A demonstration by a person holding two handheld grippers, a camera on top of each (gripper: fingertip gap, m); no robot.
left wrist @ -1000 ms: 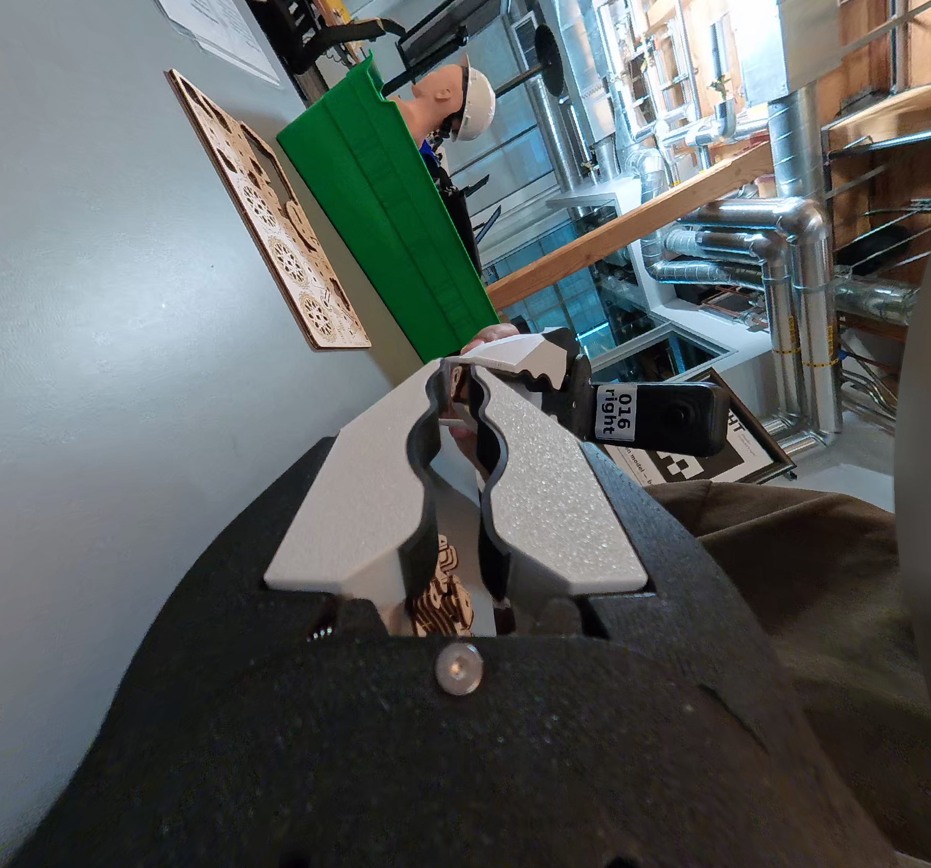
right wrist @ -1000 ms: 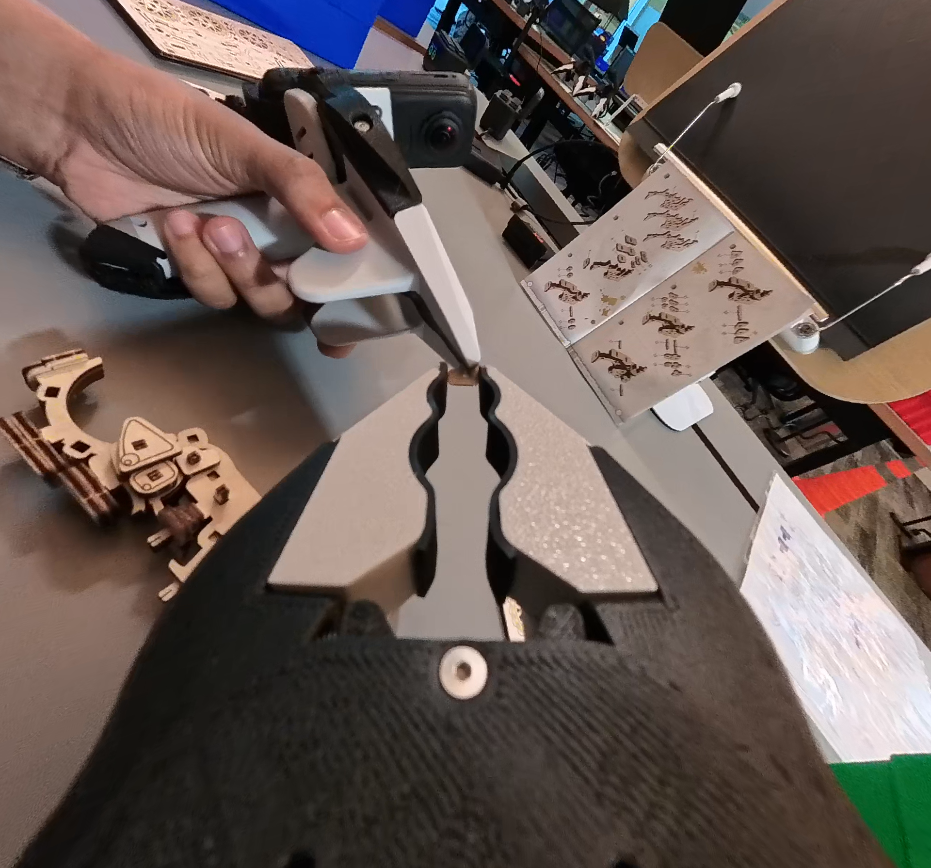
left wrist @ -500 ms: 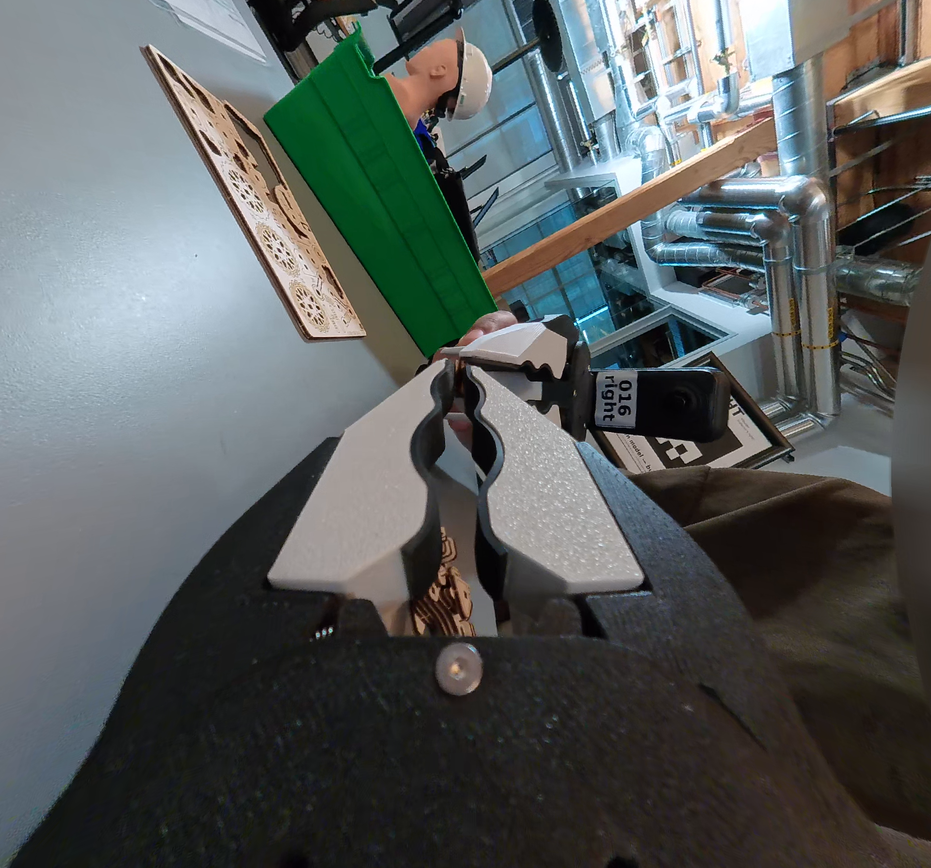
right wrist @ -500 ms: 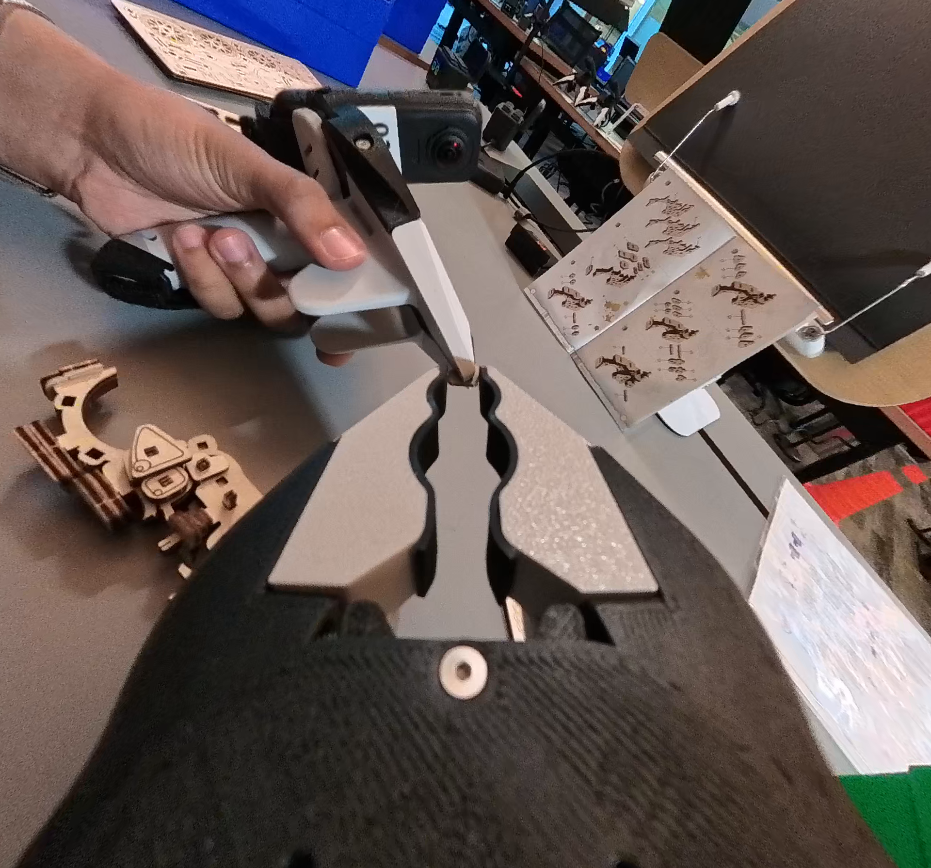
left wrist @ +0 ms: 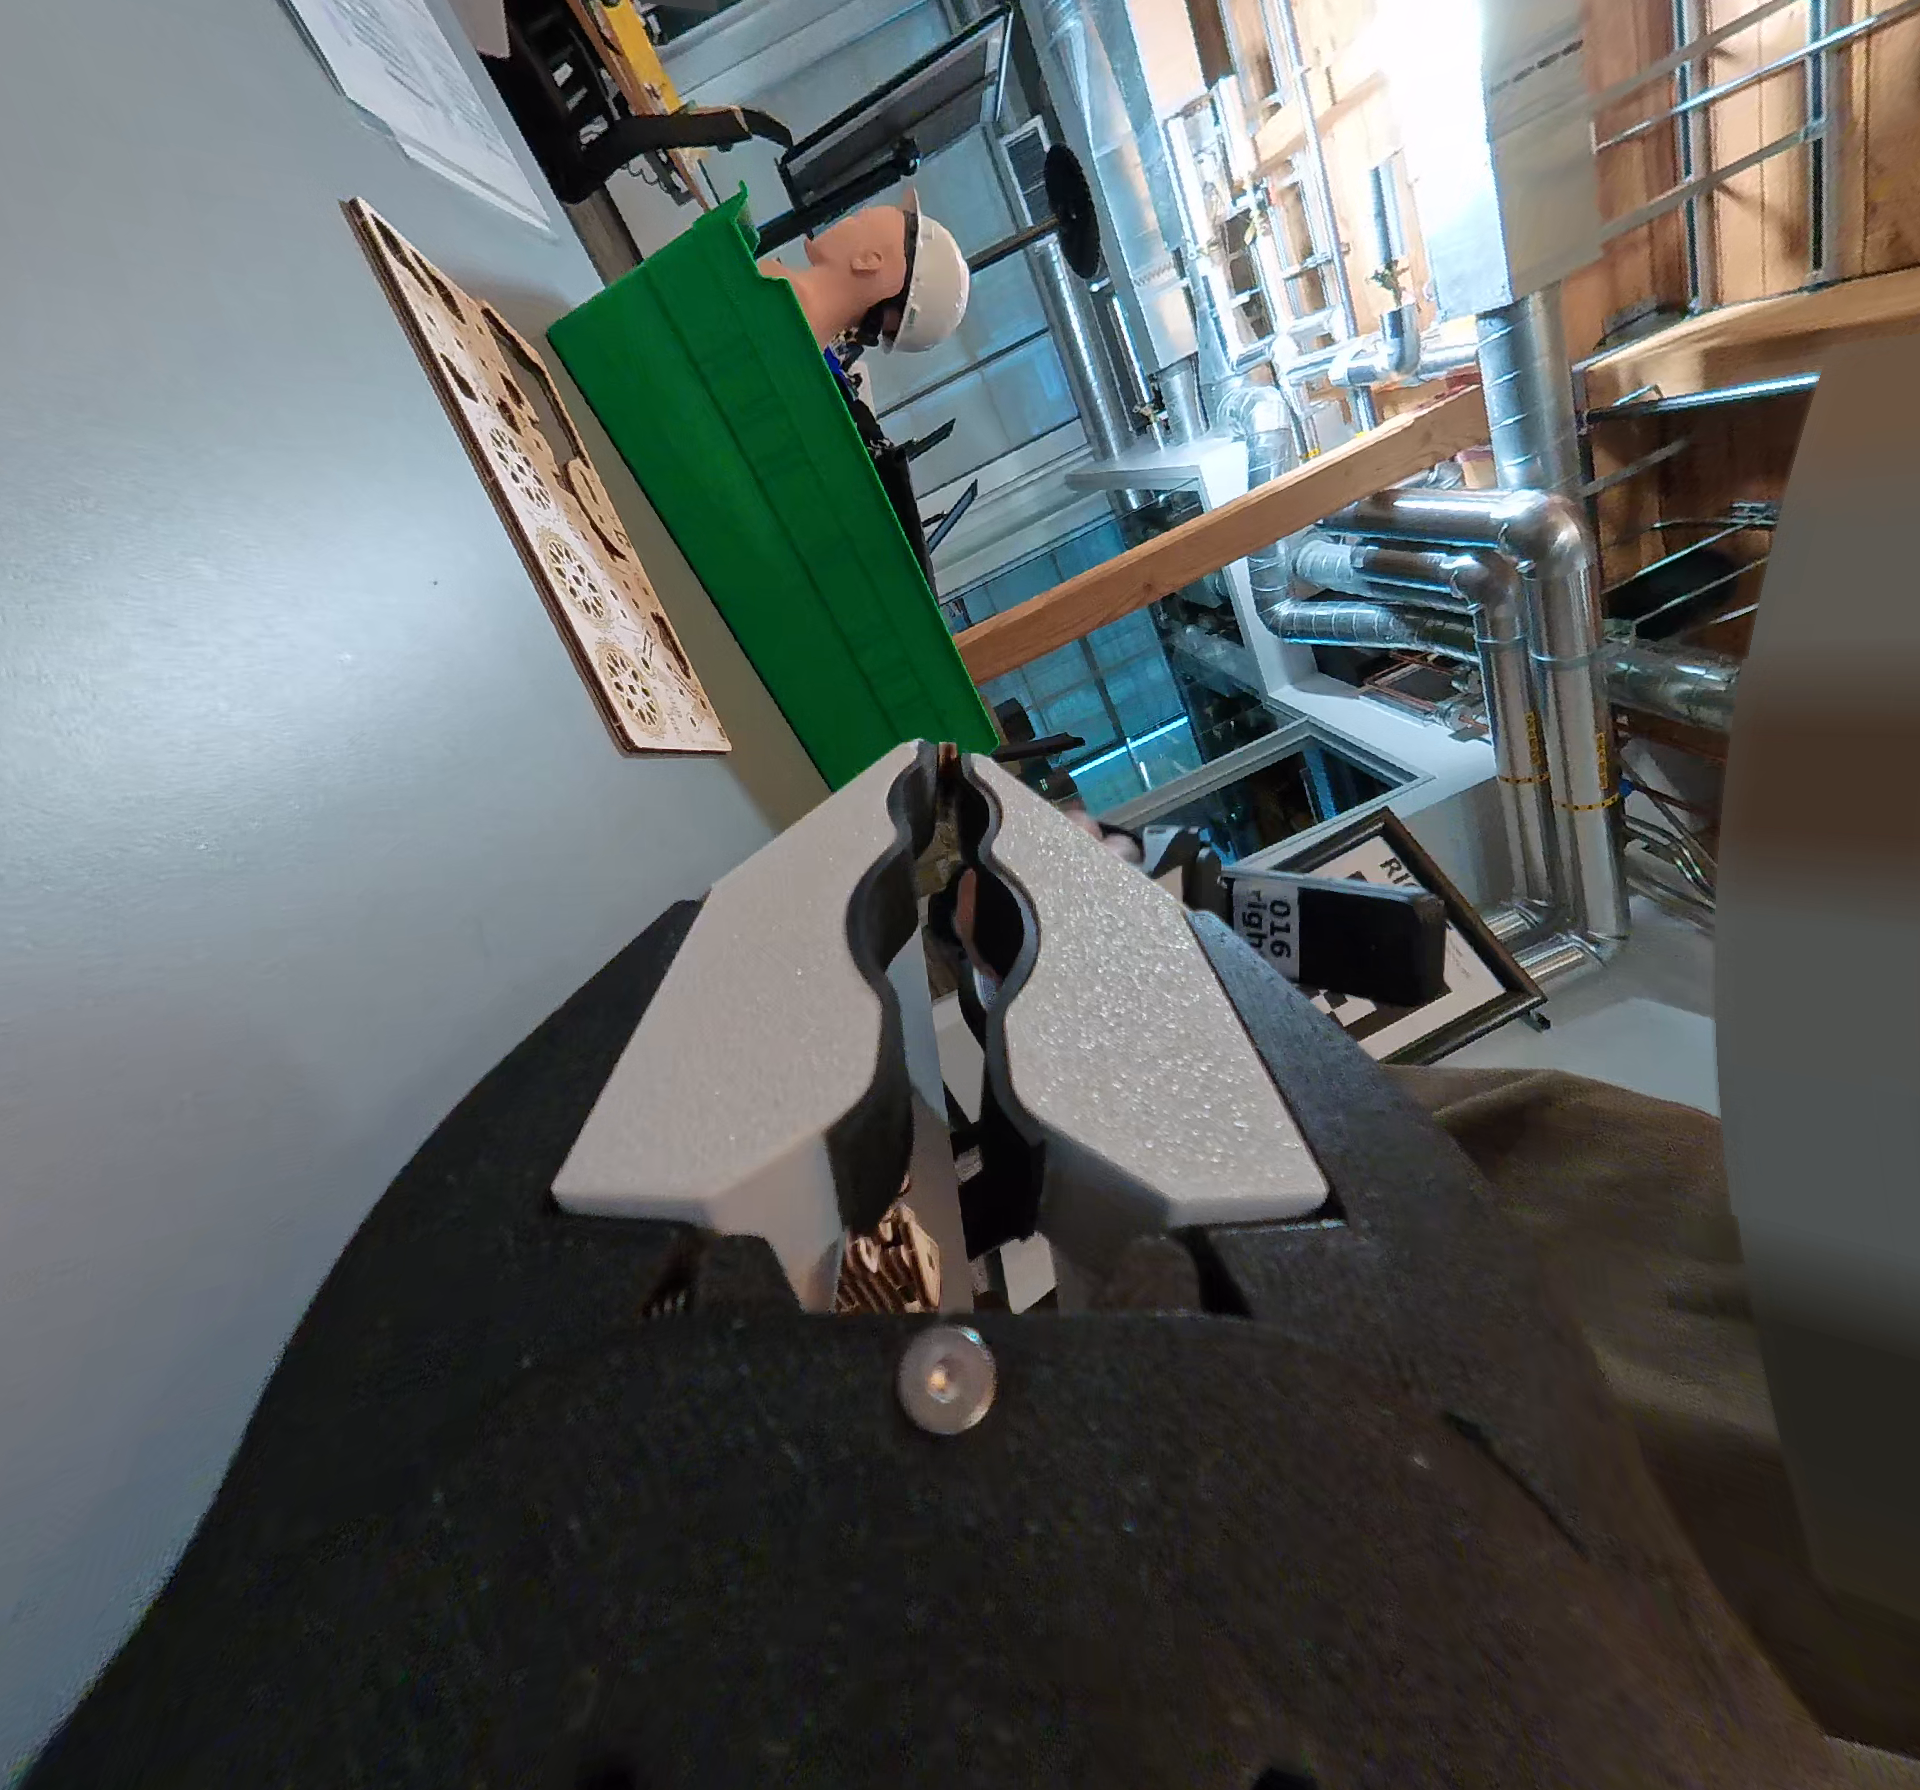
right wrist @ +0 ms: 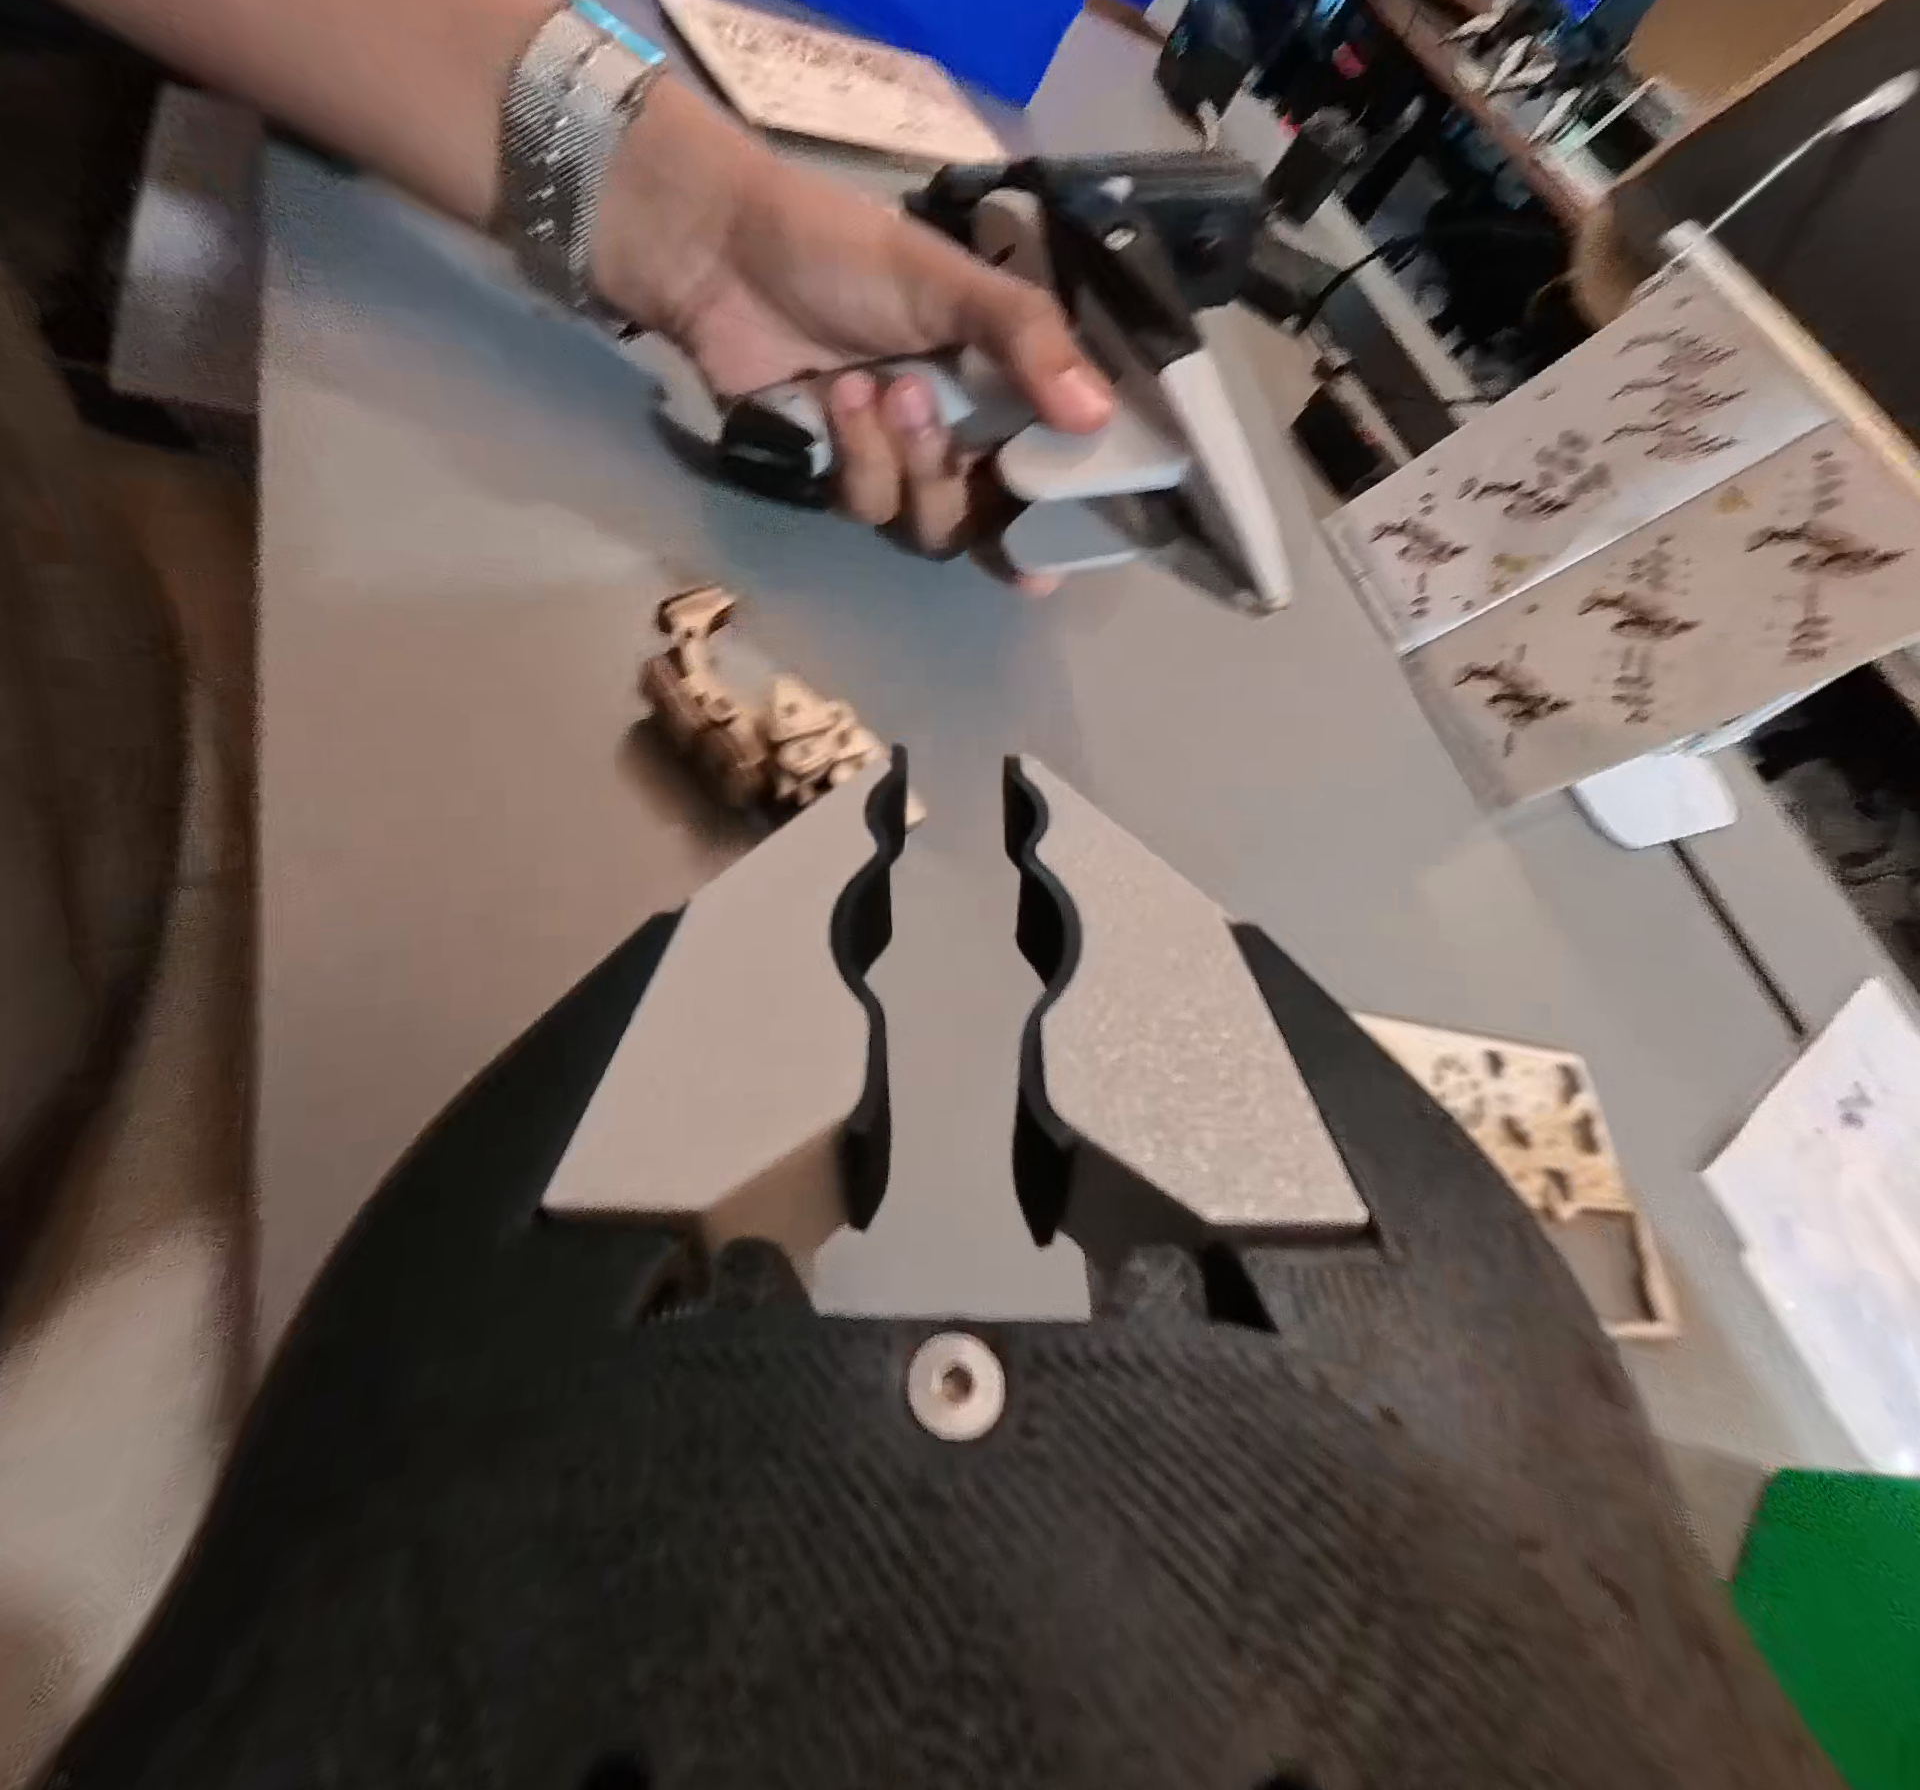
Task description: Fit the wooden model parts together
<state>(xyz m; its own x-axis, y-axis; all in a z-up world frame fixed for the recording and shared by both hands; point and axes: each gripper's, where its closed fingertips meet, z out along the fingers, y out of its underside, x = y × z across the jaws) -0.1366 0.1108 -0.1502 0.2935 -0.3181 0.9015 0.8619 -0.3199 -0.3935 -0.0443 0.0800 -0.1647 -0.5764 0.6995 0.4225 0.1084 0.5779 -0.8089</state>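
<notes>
While the left claw (left wrist: 943,764) is clenched on a small wooden piece (left wrist: 943,831), nipped at the very tips of its fingers, the right claw (right wrist: 951,774) stands released, its jaws parted with bare grey bench (right wrist: 1195,764) showing between them. The piece is thin and lies with its long axis along the fingers; only a dark sliver shows, so its shape cannot be told. In the right wrist view the left claw is held by a hand (right wrist: 831,327) above the bench, well apart from the right claw, fingers slanting down toward the instruction sheet (right wrist: 1621,535) propped at the bench's far right. A partly built wooden model (right wrist: 748,712) lies on the bench just beyond the right claw's left finger, its long axis running away to the upper left; open bench surrounds it on the near and left sides. A cut-out parts sheet (right wrist: 1538,1127) lies near the right edge; another (left wrist: 540,493) lies beside a green bin (left wrist: 769,514).
</notes>
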